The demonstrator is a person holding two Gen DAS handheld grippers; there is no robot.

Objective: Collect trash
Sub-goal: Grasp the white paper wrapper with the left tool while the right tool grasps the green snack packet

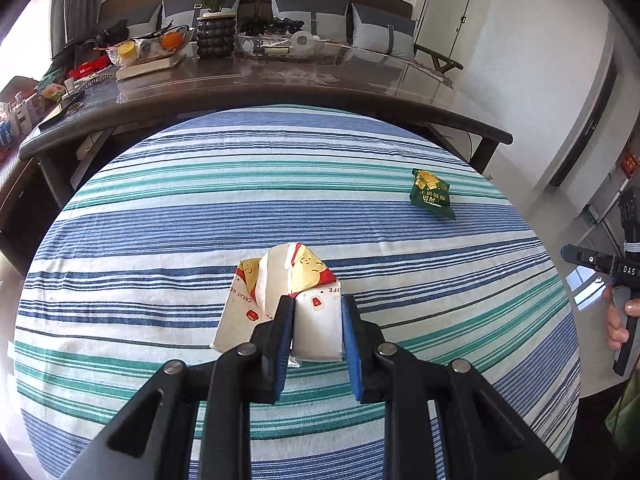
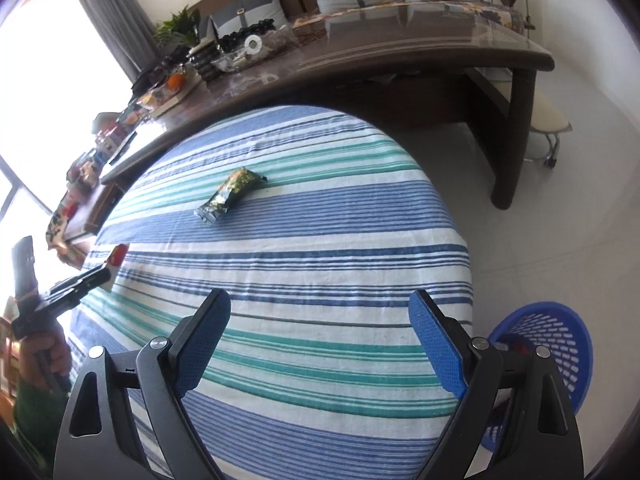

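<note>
Two trash items: white/yellow/red paper wrapper (image 1: 280,304) + green snack packet (image 1: 431,195), both over striped cloth (image 1: 280,184) on round desk.
L tongs (image 1: 316,334): narrow, pads clamped on one fold of the wrapper; whether it's lifted off cloth or resting, can't tell.
R tongs (image 2: 320,344): wide apart, nothing betw. them, above cloth's near part.
Green packet: far side of cloth, well apart from both tongs, lying flat.
Basket: blue plastic mesh basket (image 2: 552,344) on floor just beside desk, R side in R wrist view.
Background: long dark table (image 1: 256,80) w/ potted plant (image 1: 216,12) behind.
</note>
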